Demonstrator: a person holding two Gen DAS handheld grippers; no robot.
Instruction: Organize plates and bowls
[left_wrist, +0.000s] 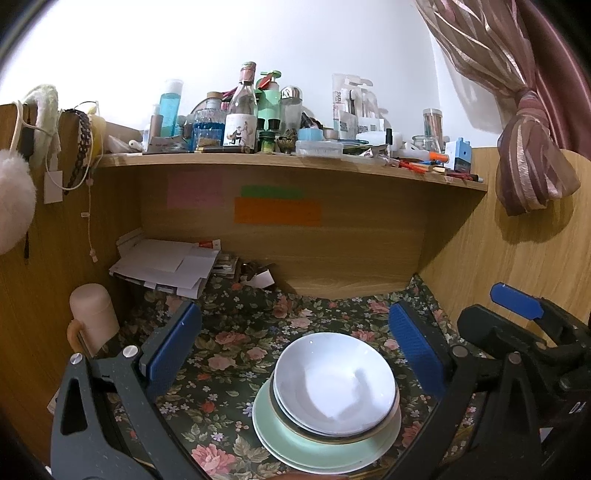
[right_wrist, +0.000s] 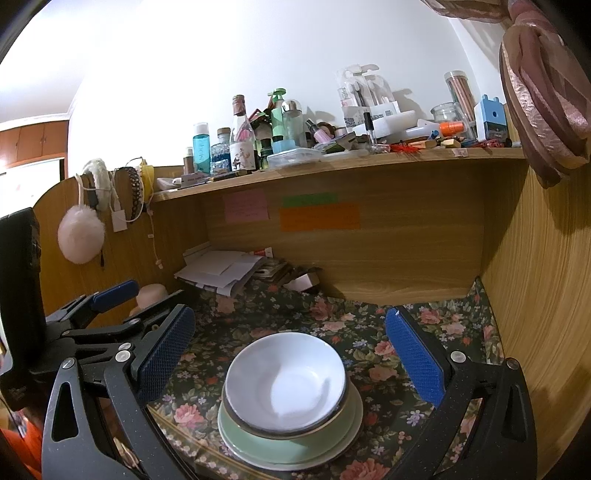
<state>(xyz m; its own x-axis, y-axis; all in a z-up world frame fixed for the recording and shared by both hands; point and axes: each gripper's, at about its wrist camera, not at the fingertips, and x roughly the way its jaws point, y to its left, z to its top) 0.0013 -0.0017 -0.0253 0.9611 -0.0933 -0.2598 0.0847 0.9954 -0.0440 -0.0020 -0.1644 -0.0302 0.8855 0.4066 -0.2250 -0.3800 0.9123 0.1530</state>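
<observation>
A stack of dishes sits on the floral tablecloth: a white bowl (left_wrist: 334, 384) nested on top in gold-rimmed bowls, on a pale green plate (left_wrist: 295, 443) over a white plate. The same white bowl (right_wrist: 286, 380) and green plate (right_wrist: 236, 430) show in the right wrist view. My left gripper (left_wrist: 295, 350) is open and empty, its blue pads on either side above the stack. My right gripper (right_wrist: 291, 354) is open and empty, also straddling the stack. The right gripper's body shows at the right edge of the left wrist view (left_wrist: 517, 332).
A wooden desk alcove surrounds the table. A pile of papers (left_wrist: 166, 266) lies at the back left, a beige cylinder (left_wrist: 94, 314) at the left. A crowded shelf (left_wrist: 288, 160) of bottles runs above. Wooden walls close both sides; a curtain (left_wrist: 532, 155) hangs right.
</observation>
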